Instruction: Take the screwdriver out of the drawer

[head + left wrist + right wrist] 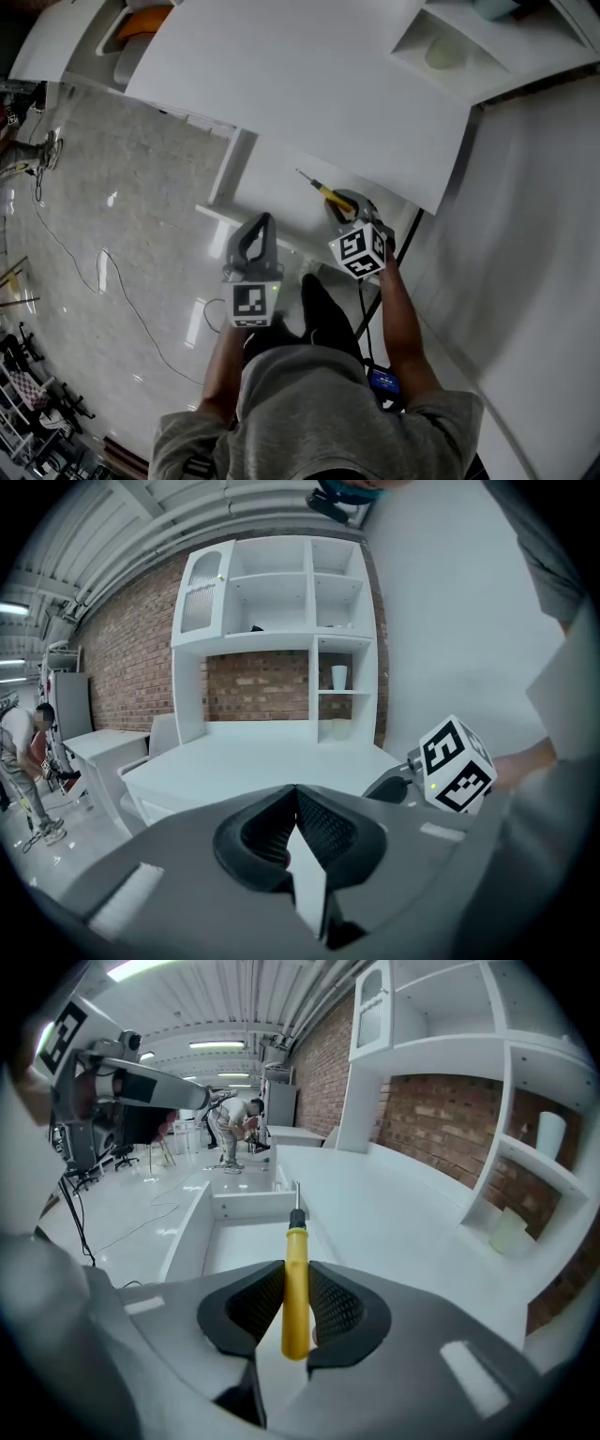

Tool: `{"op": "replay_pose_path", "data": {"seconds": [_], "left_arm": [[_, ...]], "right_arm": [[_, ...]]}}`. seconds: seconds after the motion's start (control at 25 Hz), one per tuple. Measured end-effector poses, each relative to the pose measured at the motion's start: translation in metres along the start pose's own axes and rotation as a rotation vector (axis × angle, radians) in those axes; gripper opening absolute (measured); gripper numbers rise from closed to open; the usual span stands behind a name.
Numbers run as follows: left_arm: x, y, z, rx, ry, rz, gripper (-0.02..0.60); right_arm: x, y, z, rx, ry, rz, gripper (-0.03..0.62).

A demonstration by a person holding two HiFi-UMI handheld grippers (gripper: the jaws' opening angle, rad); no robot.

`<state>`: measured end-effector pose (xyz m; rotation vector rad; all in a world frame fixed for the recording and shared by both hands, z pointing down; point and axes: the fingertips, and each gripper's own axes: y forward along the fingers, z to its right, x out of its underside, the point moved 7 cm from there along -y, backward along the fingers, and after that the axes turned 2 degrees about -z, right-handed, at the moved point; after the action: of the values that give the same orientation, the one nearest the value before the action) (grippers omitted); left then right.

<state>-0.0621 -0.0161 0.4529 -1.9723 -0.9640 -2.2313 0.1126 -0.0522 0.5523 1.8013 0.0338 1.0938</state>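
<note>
My right gripper (297, 1309) is shut on the yellow handle of the screwdriver (296, 1283), whose black collar and metal shaft point forward over the open white drawer (246, 1206). From the head view the screwdriver (325, 191) sticks out of the right gripper (345, 207) above the drawer (272, 192). My left gripper (255, 232) hangs beside it on the left, over the drawer's front edge. In the left gripper view its jaws (295, 829) are closed together with nothing between them.
A white desk top (309, 84) covers the drawer's far part. A white shelf unit (281, 639) with a cup (338, 677) stands at the back against a brick wall. Cables (103, 272) lie on the glossy floor at left. A person (234, 1129) bends over far off.
</note>
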Motion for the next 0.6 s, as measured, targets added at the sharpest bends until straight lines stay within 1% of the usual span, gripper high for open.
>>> {"op": "replay_pose_path", "data": {"seconds": [0.28,0.6], "left_arm": [[-0.031,-0.008,0.005,0.028,0.041,0.049,0.012],[-0.058,-0.021,0.008,0.043,0.073,0.103,0.012]], "right_arm": [[-0.023,-0.041,0.009,0.082,0.048,0.089,0.083],[-0.038,-0.085,0.008,0.148,0.076,0.142,0.083]]}}
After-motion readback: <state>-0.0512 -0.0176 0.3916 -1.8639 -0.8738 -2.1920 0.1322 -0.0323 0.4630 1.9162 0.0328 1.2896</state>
